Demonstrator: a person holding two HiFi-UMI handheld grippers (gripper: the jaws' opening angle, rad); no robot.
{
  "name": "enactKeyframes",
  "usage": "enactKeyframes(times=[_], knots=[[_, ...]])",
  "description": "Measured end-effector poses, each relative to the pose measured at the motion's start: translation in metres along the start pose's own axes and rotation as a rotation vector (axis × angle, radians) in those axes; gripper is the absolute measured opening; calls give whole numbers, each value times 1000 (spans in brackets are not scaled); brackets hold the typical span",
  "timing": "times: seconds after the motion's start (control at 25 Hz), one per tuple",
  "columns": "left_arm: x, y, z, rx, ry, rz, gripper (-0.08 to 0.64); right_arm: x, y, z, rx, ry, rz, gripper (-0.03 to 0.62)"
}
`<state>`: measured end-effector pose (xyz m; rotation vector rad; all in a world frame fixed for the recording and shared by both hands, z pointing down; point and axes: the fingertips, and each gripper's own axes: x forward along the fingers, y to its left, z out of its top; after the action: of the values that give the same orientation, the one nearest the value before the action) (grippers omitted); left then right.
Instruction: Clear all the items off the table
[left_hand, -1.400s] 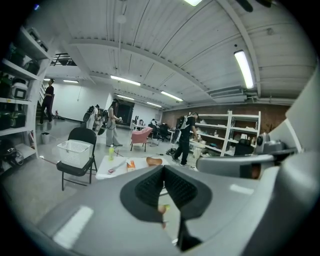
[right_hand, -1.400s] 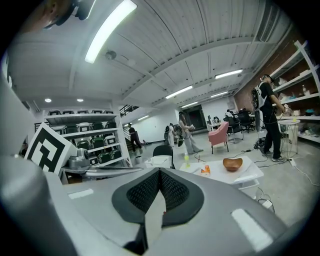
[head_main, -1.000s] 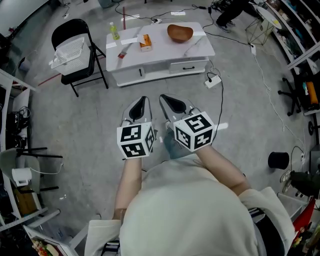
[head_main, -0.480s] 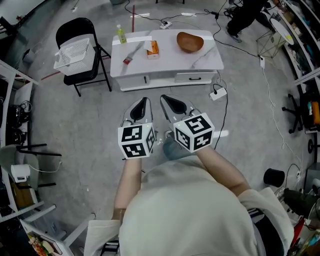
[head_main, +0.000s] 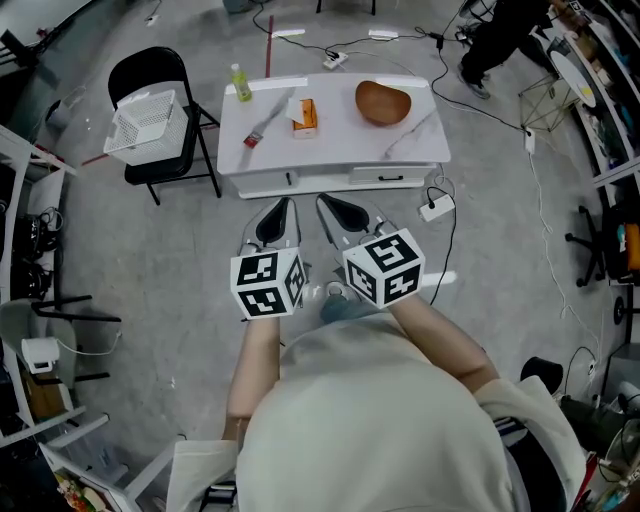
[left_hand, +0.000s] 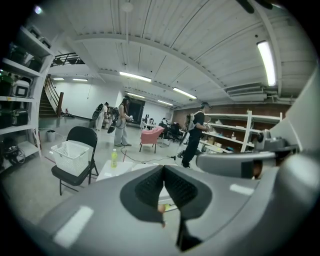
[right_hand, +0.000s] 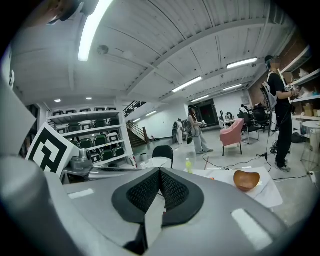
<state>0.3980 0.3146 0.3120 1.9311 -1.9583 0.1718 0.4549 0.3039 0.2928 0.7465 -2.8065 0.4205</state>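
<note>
Table (head_main: 340, 140) ahead, left gripper (head_main: 285, 203), right gripper (head_main: 325, 200) — side by side, closed

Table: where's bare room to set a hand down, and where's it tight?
Bare: the gap between the box and the bowl, and the front strip of the table. Tight: the left half, where bottle, brush and box sit close.

Glossy wooden bowl (head_main: 383, 102), smooth white table (head_main: 340, 135), white plastic lattice basket (head_main: 148, 122), matt grey concrete floor (head_main: 150, 262)
</note>
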Motion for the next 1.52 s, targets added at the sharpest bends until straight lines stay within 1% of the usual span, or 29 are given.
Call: enactKeyframes(times=[0.28,0.48,0.72,0.96,1.28,1.52], knots=[[45,-4,17,11,-15,12,9,24,-37,16,-19,-8,26,-5],[71,-4,24,9,-23,22,8,39,-59,21,-27,-10,45,-5],[91,-7,30,13,-22,28,9,48,-77,26,-25,-10,56,-5],[101,-7,29,13,-5,37,9,53,-89,25,-2,-1,54,-5],[124,7,34,7,-1,50,8,69,-109,27,8,9,38,-5],[153,30,42,8,3,47,9,100,-128,33,10,12,18,-5]])
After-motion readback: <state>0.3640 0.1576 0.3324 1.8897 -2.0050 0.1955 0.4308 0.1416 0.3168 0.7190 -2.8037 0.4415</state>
